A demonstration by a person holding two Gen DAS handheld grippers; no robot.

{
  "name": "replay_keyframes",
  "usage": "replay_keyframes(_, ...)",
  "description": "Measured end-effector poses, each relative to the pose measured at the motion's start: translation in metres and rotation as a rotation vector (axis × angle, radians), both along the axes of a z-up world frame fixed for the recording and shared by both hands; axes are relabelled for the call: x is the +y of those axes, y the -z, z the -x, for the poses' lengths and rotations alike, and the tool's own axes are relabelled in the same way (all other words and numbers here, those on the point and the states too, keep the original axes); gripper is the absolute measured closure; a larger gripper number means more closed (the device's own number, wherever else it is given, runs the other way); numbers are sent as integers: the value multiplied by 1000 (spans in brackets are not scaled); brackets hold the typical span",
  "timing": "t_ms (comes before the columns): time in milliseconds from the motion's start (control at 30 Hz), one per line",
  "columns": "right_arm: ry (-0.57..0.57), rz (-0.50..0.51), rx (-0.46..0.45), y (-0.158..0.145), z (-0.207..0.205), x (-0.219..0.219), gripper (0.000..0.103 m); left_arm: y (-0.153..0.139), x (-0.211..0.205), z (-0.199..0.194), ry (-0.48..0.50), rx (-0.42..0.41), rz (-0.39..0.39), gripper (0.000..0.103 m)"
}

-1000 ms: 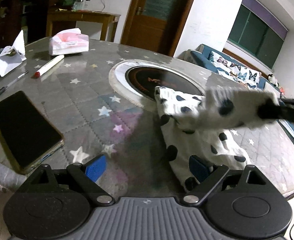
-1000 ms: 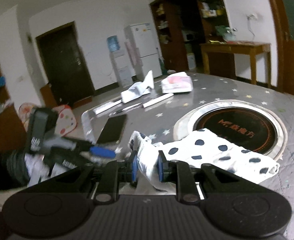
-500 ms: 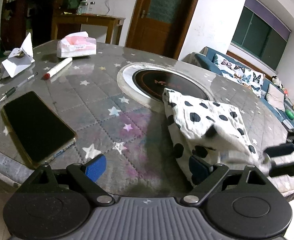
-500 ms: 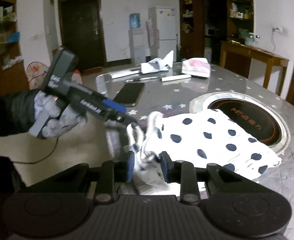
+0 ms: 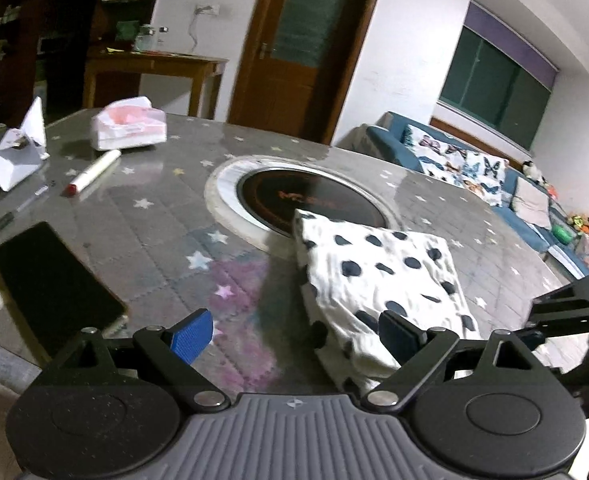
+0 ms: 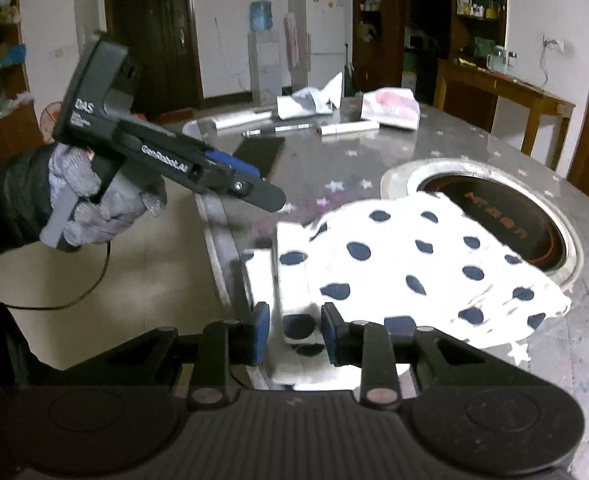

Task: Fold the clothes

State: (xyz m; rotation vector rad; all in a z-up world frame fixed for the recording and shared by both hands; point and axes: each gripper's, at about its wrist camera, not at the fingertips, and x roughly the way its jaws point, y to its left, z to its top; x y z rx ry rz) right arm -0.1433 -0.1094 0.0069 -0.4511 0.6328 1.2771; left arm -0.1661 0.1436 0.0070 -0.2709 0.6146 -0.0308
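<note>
Just folded dotted cloth (image 5: 378, 276) at table edge (image 6: 218, 248), right tool (image 6: 294, 334) around its corner.

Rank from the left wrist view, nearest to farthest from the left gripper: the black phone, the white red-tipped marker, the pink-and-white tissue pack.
From the left gripper:
1. Black phone, flat at the near left table edge.
2. White red-tipped marker, farther back on the left.
3. Pink-and-white tissue pack, just behind the marker, near the far edge.
</note>
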Motion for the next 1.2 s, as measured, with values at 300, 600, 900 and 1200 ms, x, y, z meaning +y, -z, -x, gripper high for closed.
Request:
replay_keyframes(300, 10, 12, -9, 2, 0, -1, 84, 10, -20, -4, 119, 18, 37, 49)
replay_keyframes(600, 14, 8, -20, -1, 1, -4, 85, -1, -26, -1, 158, -38, 56, 94)
replay_keyframes(900, -10, -31, -47, -23, 9, -18, 85, -24, -31, 21, 187, -113, 57, 95)
replay_keyframes(1200, -34, 9, 42, -7, 7, -19, 83, 0, -29, 23, 187, 10, 18, 88)
